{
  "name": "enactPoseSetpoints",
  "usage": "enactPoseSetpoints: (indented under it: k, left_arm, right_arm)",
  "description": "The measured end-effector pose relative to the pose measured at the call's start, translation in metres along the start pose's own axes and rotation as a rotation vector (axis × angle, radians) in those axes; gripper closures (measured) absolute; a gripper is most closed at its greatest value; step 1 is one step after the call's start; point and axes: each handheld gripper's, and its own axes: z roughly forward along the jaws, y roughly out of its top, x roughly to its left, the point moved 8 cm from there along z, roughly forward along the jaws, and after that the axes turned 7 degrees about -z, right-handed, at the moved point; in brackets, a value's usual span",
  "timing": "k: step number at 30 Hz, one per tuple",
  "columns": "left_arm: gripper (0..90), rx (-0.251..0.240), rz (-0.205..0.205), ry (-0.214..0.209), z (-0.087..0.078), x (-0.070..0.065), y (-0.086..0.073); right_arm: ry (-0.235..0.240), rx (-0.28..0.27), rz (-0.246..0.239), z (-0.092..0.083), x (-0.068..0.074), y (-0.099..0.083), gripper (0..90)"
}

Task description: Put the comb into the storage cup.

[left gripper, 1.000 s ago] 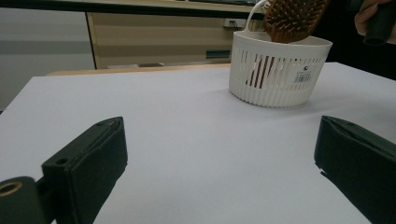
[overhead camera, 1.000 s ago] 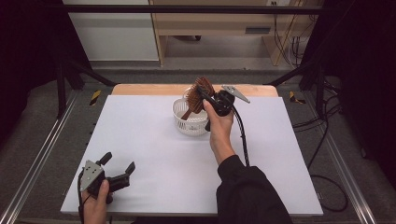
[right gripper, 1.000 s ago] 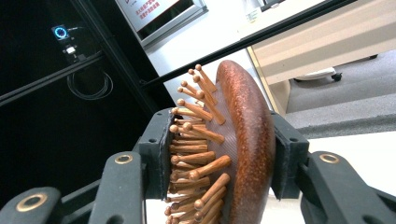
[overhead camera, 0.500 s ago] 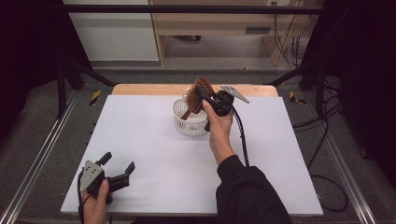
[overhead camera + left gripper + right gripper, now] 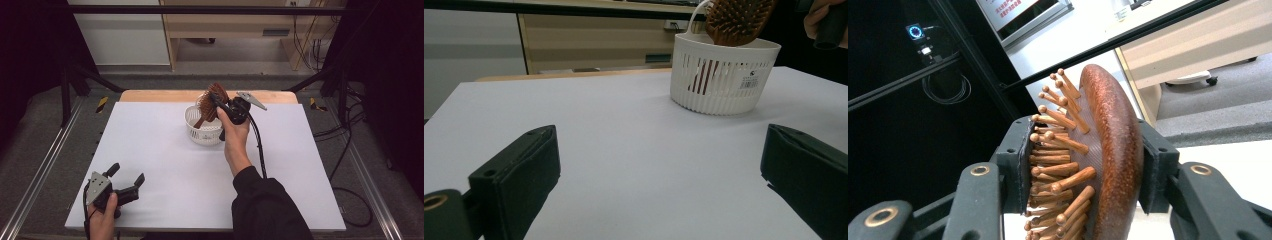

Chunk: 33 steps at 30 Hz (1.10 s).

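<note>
Hairbrush (image 5: 212, 98), which we see clamped by its head in the right gripper (image 5: 220, 104) and tilted with its handle down inside the white basket (image 5: 202, 129); left gripper (image 5: 125, 176) rests wide open and empty on the worktop (image 5: 165, 165).

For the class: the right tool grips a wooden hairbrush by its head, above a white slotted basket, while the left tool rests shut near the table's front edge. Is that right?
Not quite. The left tool is open: the left gripper view shows its jaws standing wide apart with bare table between them. The rest holds: the right tool clamps the wooden hairbrush head over the white slotted basket.
</note>
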Motion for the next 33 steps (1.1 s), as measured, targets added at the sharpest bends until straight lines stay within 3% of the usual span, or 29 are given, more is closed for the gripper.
enactPoseSetpoints:
  k: [33]
  left_arm:
    - [2.7, -0.001, 0.000, 0.001, 0.0000, 0.0002, 0.0002]
  right_arm:
    - [0.013, 0.033, -0.045, -0.0034, -0.0014, -0.0001, 48.9]
